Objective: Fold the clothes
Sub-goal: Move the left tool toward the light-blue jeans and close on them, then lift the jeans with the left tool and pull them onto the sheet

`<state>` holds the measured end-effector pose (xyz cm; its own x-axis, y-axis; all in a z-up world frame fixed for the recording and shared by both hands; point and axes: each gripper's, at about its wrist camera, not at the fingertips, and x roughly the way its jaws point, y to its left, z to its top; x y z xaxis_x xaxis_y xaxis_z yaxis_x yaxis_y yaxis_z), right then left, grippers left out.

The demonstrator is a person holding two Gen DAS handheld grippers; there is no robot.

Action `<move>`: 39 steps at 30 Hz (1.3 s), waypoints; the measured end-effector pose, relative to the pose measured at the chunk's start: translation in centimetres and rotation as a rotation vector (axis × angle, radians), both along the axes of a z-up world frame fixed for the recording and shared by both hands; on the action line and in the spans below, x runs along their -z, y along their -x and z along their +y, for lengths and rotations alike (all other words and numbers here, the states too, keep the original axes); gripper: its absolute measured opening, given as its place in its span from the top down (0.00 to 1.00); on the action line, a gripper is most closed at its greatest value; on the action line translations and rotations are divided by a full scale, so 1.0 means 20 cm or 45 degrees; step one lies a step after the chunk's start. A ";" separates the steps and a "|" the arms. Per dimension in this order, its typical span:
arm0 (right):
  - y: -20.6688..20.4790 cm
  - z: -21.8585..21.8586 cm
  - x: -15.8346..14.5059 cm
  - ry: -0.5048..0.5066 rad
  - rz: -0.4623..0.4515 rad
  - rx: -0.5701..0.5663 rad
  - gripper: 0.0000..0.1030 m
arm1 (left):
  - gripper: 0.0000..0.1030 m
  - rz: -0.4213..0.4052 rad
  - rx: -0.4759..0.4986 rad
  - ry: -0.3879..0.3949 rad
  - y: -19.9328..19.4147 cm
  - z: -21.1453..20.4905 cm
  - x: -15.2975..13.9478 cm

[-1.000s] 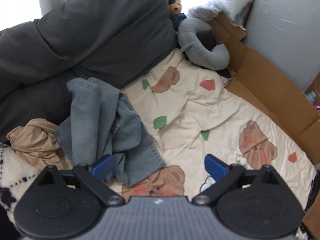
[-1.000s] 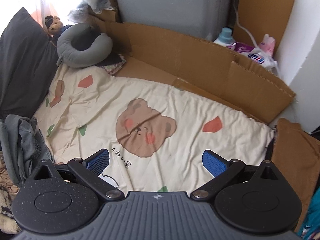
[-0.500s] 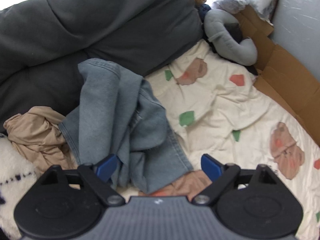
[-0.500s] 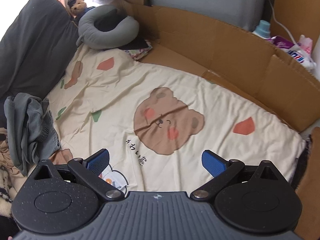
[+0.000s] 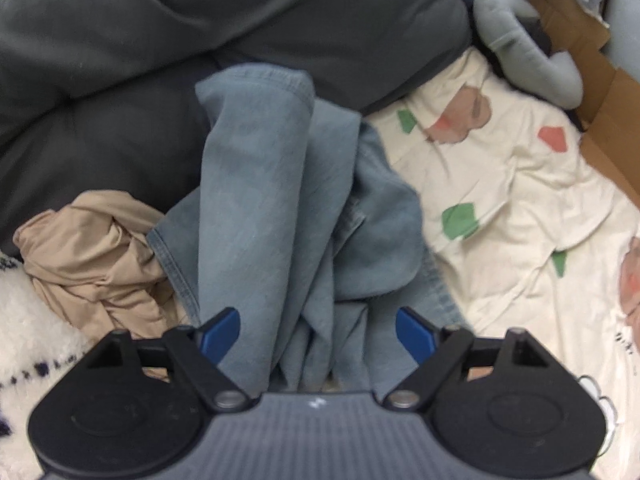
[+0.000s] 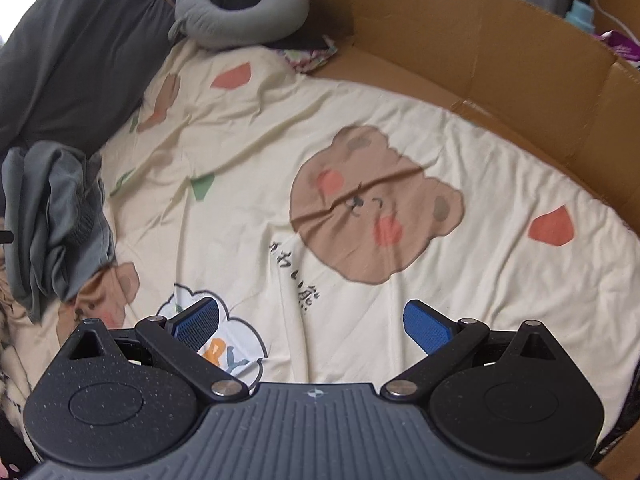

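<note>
Both tongs (image 5: 318, 334) (image 6: 312, 326) are black, with blue ribbed pads, silver pivot screws and grey ridged bodies.

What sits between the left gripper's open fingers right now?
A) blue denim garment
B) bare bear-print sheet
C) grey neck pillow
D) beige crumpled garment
A: in the left wrist view the left gripper is open, with the blue denim garment bunched between its fingers; the beige garment lies off to the side.

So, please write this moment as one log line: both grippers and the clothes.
left gripper: open, over crumpled blue jeans | right gripper: open, over bear-print sheet, holding nothing | tan garment: beside jeans, unfolded
</note>
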<state>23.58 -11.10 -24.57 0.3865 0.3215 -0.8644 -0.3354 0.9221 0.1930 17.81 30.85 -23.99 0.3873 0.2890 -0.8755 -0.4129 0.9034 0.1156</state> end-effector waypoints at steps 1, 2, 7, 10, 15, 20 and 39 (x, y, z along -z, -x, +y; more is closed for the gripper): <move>0.00 0.01 0.02 0.000 0.010 -0.005 0.02 | 0.16 0.008 -0.002 -0.005 0.00 0.01 0.02; 0.01 0.02 0.05 0.000 0.021 -0.010 0.02 | 0.16 0.017 -0.004 -0.010 0.00 0.02 0.04; 0.05 0.06 0.15 0.032 0.054 -0.051 0.02 | 0.19 0.048 -0.004 -0.045 -0.02 0.08 0.14; 0.07 0.06 0.17 0.043 0.057 -0.066 0.02 | 0.23 0.062 -0.016 -0.056 -0.03 0.11 0.19; 0.10 0.06 0.21 0.052 0.060 -0.085 0.05 | 0.28 0.017 -0.062 -0.065 -0.03 0.17 0.23; 0.10 0.07 0.20 0.035 0.050 -0.095 0.09 | 0.59 -0.059 -0.108 -0.039 -0.02 0.26 0.23; 0.15 0.07 0.17 -0.009 0.023 -0.127 0.09 | 0.90 -0.365 0.016 0.151 0.09 0.04 -0.11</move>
